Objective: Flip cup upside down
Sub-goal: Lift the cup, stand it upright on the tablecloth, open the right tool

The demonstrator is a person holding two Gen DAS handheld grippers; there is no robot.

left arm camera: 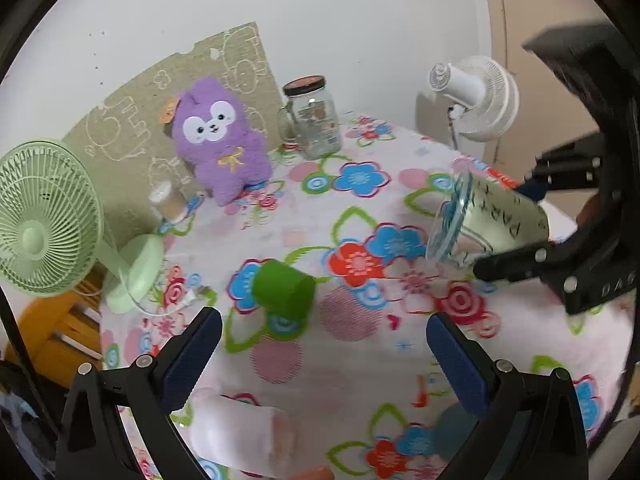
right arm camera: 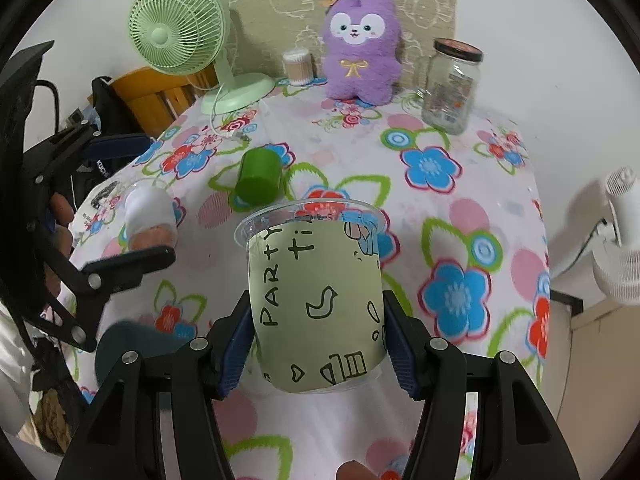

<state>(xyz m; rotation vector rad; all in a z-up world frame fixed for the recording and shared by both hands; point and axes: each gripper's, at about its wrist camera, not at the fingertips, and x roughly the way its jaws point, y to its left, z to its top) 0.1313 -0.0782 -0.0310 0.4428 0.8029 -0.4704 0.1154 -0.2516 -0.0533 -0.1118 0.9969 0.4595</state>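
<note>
Clear plastic cup [right arm camera: 316, 300] with a pale green "PARTY" sleeve, lifted off the surface [right arm camera: 460, 216] and tipped onto its side, rim pointing away from the right wrist camera toward the middle of the floral cloth. Clamped across its lower body by the right claw [right arm camera: 318, 350], blue pads pressed against both flanks of the sleeve. Seen from the left wrist camera as the same cup [left arm camera: 492, 220] at the right edge, held above the cloth with its mouth facing left. Left claw [left arm camera: 324, 354] spread wide, nothing between its fingers, hovering over the near part of the surface. Just ahead of that claw, a small green cup [left arm camera: 284, 290] lying on its side on the cloth. Closer in, a white and pink bottle [left arm camera: 244, 436] lying down, blurred. Along the far edge, a purple plush toy [right arm camera: 360, 48] upright, a lidded glass jar [right arm camera: 452, 84] to its right, a small container of cotton swabs [right arm camera: 297, 65] to its left, and a green desk fan [right arm camera: 180, 28] beyond that. White fan [right arm camera: 618, 240] off the surface at the right.
</note>
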